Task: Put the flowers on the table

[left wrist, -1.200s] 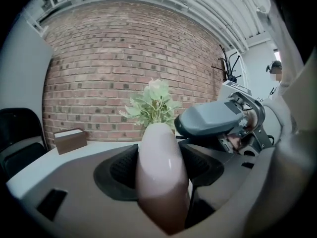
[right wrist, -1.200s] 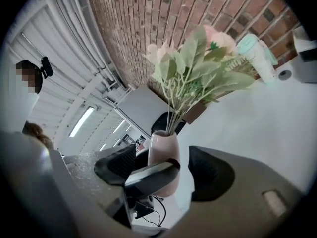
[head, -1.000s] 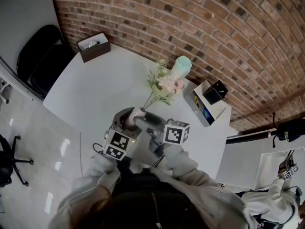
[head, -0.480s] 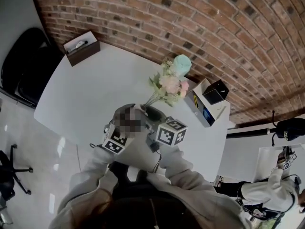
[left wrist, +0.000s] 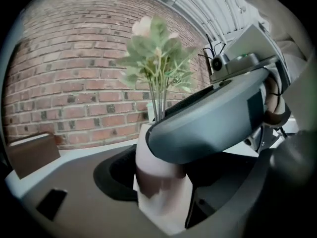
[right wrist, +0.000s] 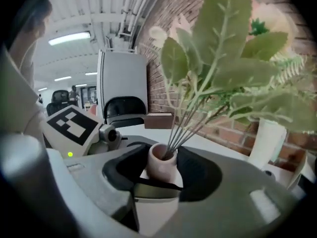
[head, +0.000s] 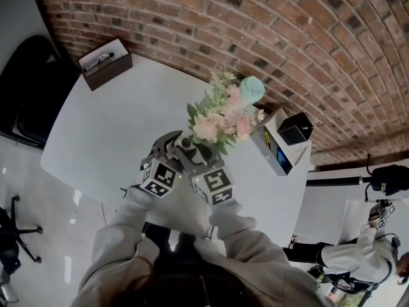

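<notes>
A bunch of pink and white artificial flowers (head: 220, 117) stands in a small pink vase (right wrist: 162, 167). It is held up above the white table (head: 115, 120), near its front edge. My left gripper (head: 167, 151) is shut on the lower part of the vase (left wrist: 161, 182). My right gripper (head: 192, 157) reaches across just above it, and its jaws are closing on the vase's neck, with the dark pads against it on both sides. In the head view the two grippers hide most of the vase. The stems rise roughly upright.
A brown box (head: 105, 61) sits at the table's far left corner. A mint-topped white tube (head: 251, 89) stands by the brick wall. A white box with a black cube (head: 281, 142) lies at the right end. A black chair (head: 25, 88) stands to the left.
The bouquet has swung from leaning low over the table to standing upright and higher. My right gripper has moved in onto the vase's neck and narrowed its jaws; the left kept its hold.
</notes>
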Motion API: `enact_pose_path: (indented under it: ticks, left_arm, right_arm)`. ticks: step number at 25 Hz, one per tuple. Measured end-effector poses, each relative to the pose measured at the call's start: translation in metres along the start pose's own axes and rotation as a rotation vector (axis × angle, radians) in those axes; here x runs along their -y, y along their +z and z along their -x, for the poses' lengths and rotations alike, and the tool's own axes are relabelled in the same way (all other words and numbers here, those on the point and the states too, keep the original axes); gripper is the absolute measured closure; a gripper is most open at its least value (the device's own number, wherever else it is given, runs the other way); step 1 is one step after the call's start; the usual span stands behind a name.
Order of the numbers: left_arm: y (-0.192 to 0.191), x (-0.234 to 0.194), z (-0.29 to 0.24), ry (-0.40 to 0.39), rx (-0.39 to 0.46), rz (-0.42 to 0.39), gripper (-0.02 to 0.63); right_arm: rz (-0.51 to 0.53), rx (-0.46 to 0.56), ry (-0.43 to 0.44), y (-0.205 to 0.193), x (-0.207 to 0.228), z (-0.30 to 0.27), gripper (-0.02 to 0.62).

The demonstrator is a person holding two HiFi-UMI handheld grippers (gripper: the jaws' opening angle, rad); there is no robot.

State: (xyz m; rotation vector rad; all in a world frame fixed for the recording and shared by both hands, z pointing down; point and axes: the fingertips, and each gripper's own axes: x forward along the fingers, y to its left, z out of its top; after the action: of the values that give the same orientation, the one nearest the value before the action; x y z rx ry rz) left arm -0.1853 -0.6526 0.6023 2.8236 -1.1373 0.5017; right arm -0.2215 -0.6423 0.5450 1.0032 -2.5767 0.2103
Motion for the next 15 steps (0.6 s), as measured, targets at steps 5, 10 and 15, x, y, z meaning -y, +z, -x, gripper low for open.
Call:
enact_pose_path:
  ticks: [5,10,15]
  left_arm:
    - [-0.018,-0.009,-0.004,-0.015,0.002,0.055,0.33]
    - [-0.015,-0.012,-0.009,-0.005,0.019,0.069,0.33]
    - [-0.018,-0.012,-0.01,0.0,0.021,0.067,0.33]
  right_arm:
    - [0.056,-0.028,0.004,-0.007,-0.009,-0.015,0.416]
    - [0.006,-0.035,0.008,-0.007,0.002,-0.019,0.416]
    - [-0.025,-0.028,0.01,-0.01,0.003,-0.02,0.412]
